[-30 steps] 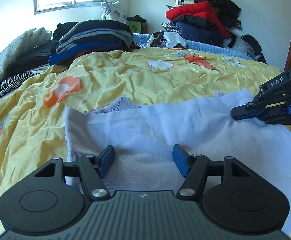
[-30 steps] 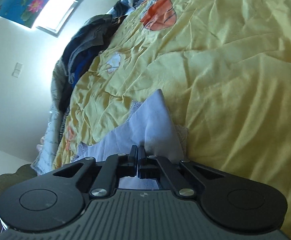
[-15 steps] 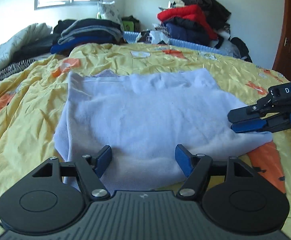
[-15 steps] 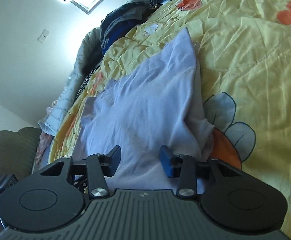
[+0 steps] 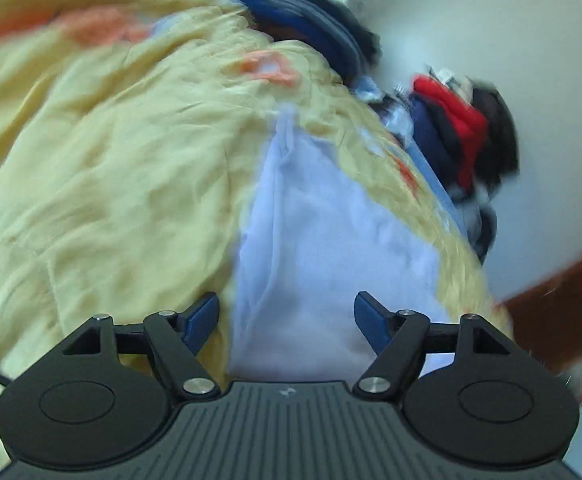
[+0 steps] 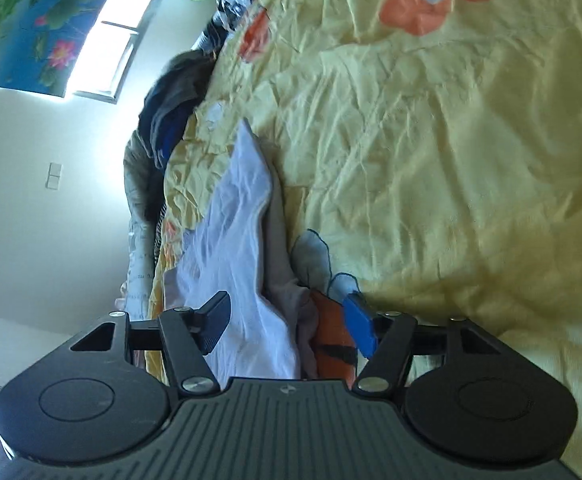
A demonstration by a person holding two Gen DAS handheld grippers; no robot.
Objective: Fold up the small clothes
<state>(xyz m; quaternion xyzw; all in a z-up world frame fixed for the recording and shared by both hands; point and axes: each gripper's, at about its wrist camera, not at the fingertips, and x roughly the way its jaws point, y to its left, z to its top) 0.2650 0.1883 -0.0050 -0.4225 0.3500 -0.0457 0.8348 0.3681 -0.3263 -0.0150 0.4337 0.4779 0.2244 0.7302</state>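
Bedspread: yellow bedspread (image 5: 103,184) with orange flowers, wrinkled, covering the bed.
Left gripper: left gripper (image 5: 287,318), jaws spread wide and holding nothing; its view is blurred.
Garment: pale lavender garment (image 5: 323,232) lies flat on the bedspread, its near edge between the left gripper's blue fingertips (image 5: 203,316).
Right gripper: right gripper (image 6: 289,320), jaws spread apart and holding nothing, the garment's (image 6: 231,240) hem just ahead between them.
Background: piles of dark and red clothes (image 5: 459,136) beyond the bed, by the wall.
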